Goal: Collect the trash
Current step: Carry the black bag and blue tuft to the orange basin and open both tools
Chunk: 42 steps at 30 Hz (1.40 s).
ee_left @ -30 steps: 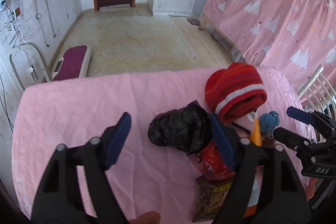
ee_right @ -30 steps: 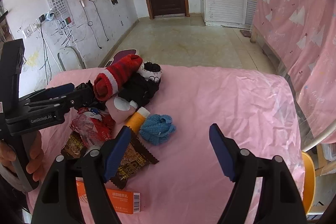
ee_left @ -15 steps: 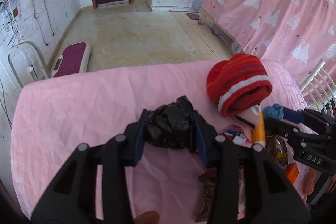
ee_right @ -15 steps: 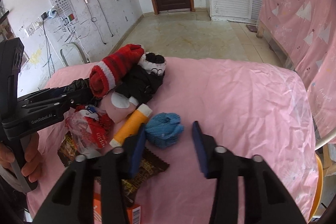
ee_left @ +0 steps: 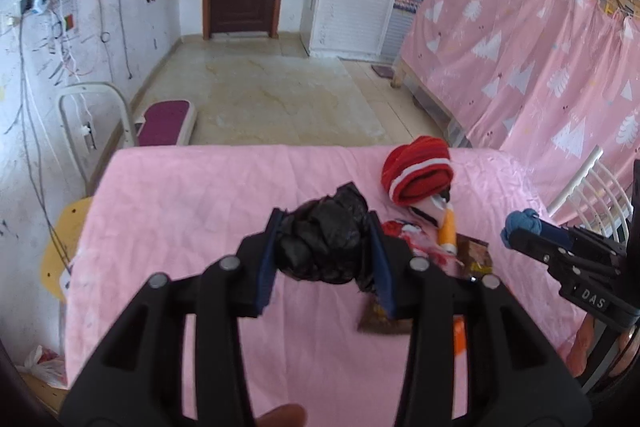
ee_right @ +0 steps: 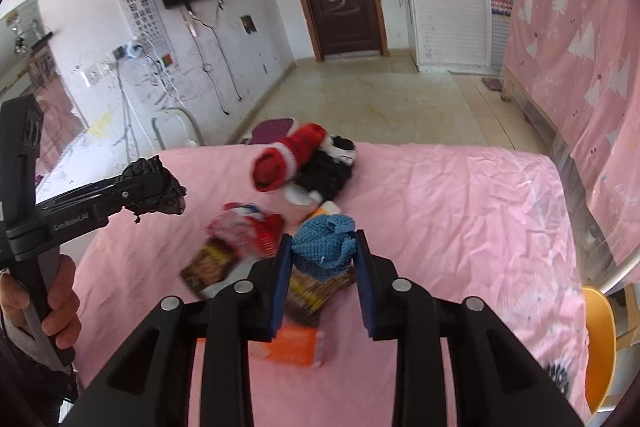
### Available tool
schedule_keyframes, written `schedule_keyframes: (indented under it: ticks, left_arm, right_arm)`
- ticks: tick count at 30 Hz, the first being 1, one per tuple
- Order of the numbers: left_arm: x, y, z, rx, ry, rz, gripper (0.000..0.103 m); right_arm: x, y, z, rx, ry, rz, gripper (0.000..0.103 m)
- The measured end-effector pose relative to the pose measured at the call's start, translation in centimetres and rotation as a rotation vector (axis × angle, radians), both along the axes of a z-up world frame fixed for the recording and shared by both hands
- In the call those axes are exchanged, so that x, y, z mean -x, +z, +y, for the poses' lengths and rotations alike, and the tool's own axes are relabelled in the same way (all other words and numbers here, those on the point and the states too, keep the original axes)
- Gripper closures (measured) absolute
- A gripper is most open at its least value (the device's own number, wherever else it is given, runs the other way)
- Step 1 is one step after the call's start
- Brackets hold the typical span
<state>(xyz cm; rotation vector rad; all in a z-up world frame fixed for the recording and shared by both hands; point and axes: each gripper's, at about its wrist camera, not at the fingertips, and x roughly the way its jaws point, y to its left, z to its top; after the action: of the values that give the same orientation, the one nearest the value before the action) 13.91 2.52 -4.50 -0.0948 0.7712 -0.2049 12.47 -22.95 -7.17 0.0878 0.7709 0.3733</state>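
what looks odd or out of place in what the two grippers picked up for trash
The right gripper is shut on a blue knitted ball, which looks like clothing rather than rubbish. The left gripper holds a crumpled black plastic bag, plausibly trash. Snack wrappers lie uncollected on the pink tablecloth.

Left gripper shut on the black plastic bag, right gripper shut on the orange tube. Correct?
Not quite. The left gripper is shut on the black plastic bag, but the right gripper holds the blue knitted ball, not the orange tube, which lies on the pink tablecloth. The right wrist view shows it.
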Motion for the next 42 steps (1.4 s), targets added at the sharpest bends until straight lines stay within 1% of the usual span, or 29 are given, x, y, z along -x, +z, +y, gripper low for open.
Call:
schedule_keyframes:
  ticks: [4,7,12,19,25,28,30,32,34,35,37,39,42]
  left_arm:
    - [4.1,2.3,0.3,-0.003,0.033,-0.066,0.064]
    - [7.0,3.6,-0.1,-0.008,0.047,-0.114,0.064]
    - [10.3,4.7,-1.6,-0.019,0.06,-0.174,0.064]
    - [14.3,5.7,-4.7,-0.028,0.016,-0.217,0.064]
    - [16.6,7.3,-7.3,-0.02,-0.021,-0.242,0.064]
    - [17.7,7.9,-9.8,-0.029,-0.077,-0.271,0.064]
    - [18.1,8.2,-11.8,-0.034,-0.139,-0.29,0.064]
    - [18.4,8.4,-13.7,-0.024,-0.231,-0.317,0.064]
    - [18.9,8.8,-15.7,0.005,-0.358,-0.361,0.064]
    - [18.9,8.9,-16.6,0.0,-0.392,-0.376,0.064]
    - [18.6,9.0,-18.7,0.017,-0.483,-0.382,0.064]
    - [18.0,8.8,-20.7,0.011,-0.536,-0.387,0.064]
    - [16.3,8.2,-23.7,0.014,-0.598,-0.363,0.064]
  right_arm:
    - [4.3,1.6,-0.5,-0.038,0.034,-0.055,0.083]
    - [7.2,2.3,-0.6,-0.045,0.049,-0.087,0.083]
    - [11.2,3.1,-1.2,-0.042,0.037,-0.143,0.083]
    - [15.4,3.9,-4.4,-0.061,-0.008,-0.187,0.083]
    - [18.2,5.9,-7.8,-0.086,-0.066,-0.267,0.083]
    - [19.2,6.9,-10.2,-0.098,-0.118,-0.306,0.083]
    - [19.8,7.4,-11.8,-0.1,-0.159,-0.328,0.083]
    - [20.0,7.7,-13.2,-0.093,-0.201,-0.339,0.083]
    - [20.2,7.6,-14.9,-0.098,-0.246,-0.339,0.083]
    - [20.2,7.6,-15.6,-0.097,-0.264,-0.338,0.083]
    - [20.1,7.2,-17.0,-0.093,-0.311,-0.332,0.083]
    - [19.9,6.8,-18.3,-0.091,-0.347,-0.318,0.083]
    - [19.3,5.8,-19.9,-0.082,-0.394,-0.286,0.083]
